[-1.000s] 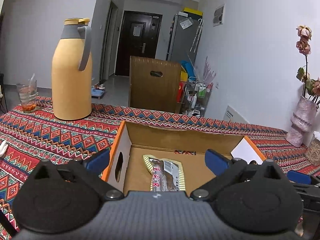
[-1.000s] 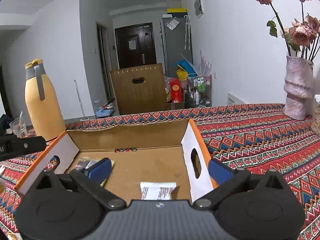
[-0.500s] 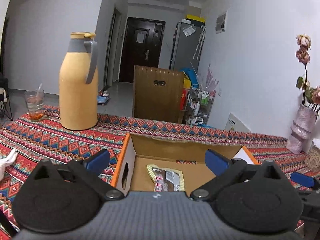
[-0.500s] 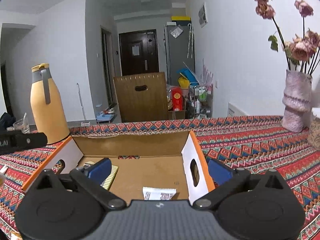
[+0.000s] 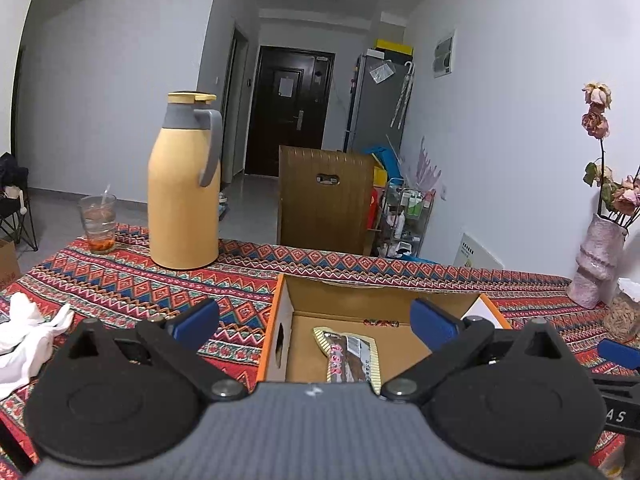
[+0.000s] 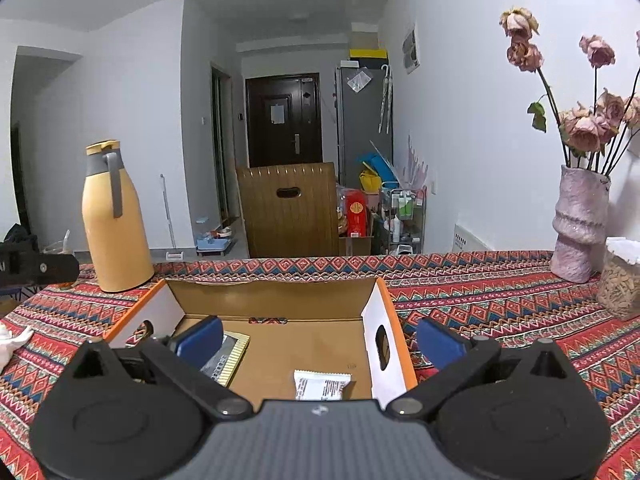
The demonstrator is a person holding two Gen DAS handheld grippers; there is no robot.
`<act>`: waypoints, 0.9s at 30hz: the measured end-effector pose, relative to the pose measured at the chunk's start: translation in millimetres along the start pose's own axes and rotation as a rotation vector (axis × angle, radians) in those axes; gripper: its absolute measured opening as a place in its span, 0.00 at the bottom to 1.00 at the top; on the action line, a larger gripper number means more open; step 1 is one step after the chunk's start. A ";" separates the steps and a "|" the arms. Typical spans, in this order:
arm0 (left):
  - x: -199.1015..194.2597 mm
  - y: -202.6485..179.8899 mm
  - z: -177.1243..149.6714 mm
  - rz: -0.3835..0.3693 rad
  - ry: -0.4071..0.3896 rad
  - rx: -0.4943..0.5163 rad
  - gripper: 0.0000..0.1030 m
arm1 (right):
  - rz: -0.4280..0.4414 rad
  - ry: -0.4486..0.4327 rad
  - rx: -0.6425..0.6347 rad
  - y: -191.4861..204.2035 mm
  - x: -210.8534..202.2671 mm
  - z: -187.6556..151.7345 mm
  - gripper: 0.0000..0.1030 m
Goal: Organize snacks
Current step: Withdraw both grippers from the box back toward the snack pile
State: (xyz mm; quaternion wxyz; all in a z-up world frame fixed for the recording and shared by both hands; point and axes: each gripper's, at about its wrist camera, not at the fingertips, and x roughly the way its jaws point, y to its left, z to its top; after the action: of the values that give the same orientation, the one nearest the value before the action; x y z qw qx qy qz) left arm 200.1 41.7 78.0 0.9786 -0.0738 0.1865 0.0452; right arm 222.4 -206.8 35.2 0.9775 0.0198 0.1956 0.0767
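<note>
An open cardboard box with orange edges sits on the patterned tablecloth. Inside it lies a yellow-edged snack packet on the left and a small white packet near the front right. My left gripper hovers open near the box's left wall with nothing between its blue fingers. My right gripper is open too, straddling the box's right wall, nothing held. The right gripper's blue tip shows at the left wrist view's right edge.
A tall yellow thermos and a glass stand at the back left. A pink vase with dried roses and a jar stand at the right. White cloth lies at the left. A wooden chair stands behind the table.
Both grippers have risen and drawn back from the box, which now sits lower and smaller in both views. Both stay open. The packets have not moved.
</note>
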 end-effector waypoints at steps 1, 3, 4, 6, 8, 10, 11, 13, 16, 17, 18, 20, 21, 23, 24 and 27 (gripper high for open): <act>-3.8 0.9 -0.4 -0.002 0.001 0.001 1.00 | 0.001 -0.003 0.001 -0.7 -4.4 -0.9 1.00; -12.3 1.8 -3.0 -0.003 0.002 0.010 1.00 | 0.005 -0.008 0.001 -0.4 -14.5 -2.1 1.00; -16.3 2.4 -4.6 -0.002 0.002 0.015 1.00 | 0.006 -0.010 0.000 -0.1 -20.0 -3.2 1.00; -25.1 4.0 -8.1 -0.003 0.002 0.020 1.00 | 0.008 -0.014 -0.005 0.5 -30.3 -5.9 1.00; -34.0 5.1 -12.0 -0.005 0.002 0.023 1.00 | 0.011 -0.017 -0.009 0.9 -39.4 -8.8 1.00; -41.8 7.2 -16.0 -0.008 0.002 0.027 1.00 | 0.015 -0.018 -0.011 1.1 -48.7 -13.9 1.00; -46.3 8.6 -18.5 -0.010 0.002 0.029 1.00 | 0.017 -0.018 -0.010 1.1 -52.8 -15.9 1.00; -53.4 10.9 -23.0 -0.015 0.004 0.034 1.00 | 0.020 -0.016 -0.009 1.5 -60.9 -21.6 1.00; -60.0 14.9 -32.9 -0.023 0.020 0.041 1.00 | 0.024 -0.011 -0.008 1.0 -72.3 -29.5 1.00; -62.2 16.6 -36.8 -0.025 0.030 0.041 1.00 | 0.025 -0.009 -0.008 0.8 -75.7 -32.5 1.00; -63.8 17.9 -40.3 -0.025 0.038 0.040 1.00 | 0.026 -0.006 -0.007 0.6 -80.1 -35.9 1.00; -69.1 20.6 -48.8 -0.021 0.053 0.038 1.00 | 0.029 0.001 -0.008 1.0 -87.2 -42.2 1.00; -71.6 21.6 -52.9 -0.020 0.059 0.038 1.00 | 0.030 0.004 -0.011 1.6 -91.1 -45.9 1.00; -78.1 23.3 -60.3 -0.016 0.072 0.039 1.00 | 0.033 0.012 -0.020 3.0 -99.5 -53.7 1.00; -81.3 23.8 -63.9 -0.016 0.076 0.041 1.00 | 0.036 0.016 -0.024 3.8 -103.5 -57.4 1.00; -91.3 26.6 -75.7 -0.012 0.092 0.046 1.00 | 0.047 0.025 -0.032 5.8 -114.6 -68.1 1.00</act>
State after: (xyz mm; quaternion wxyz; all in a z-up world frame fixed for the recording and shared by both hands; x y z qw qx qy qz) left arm 85.4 50.2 38.9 0.9708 -0.0544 0.2316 0.0316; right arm 90.8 -218.5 16.2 0.9731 0.0076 0.2062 0.1028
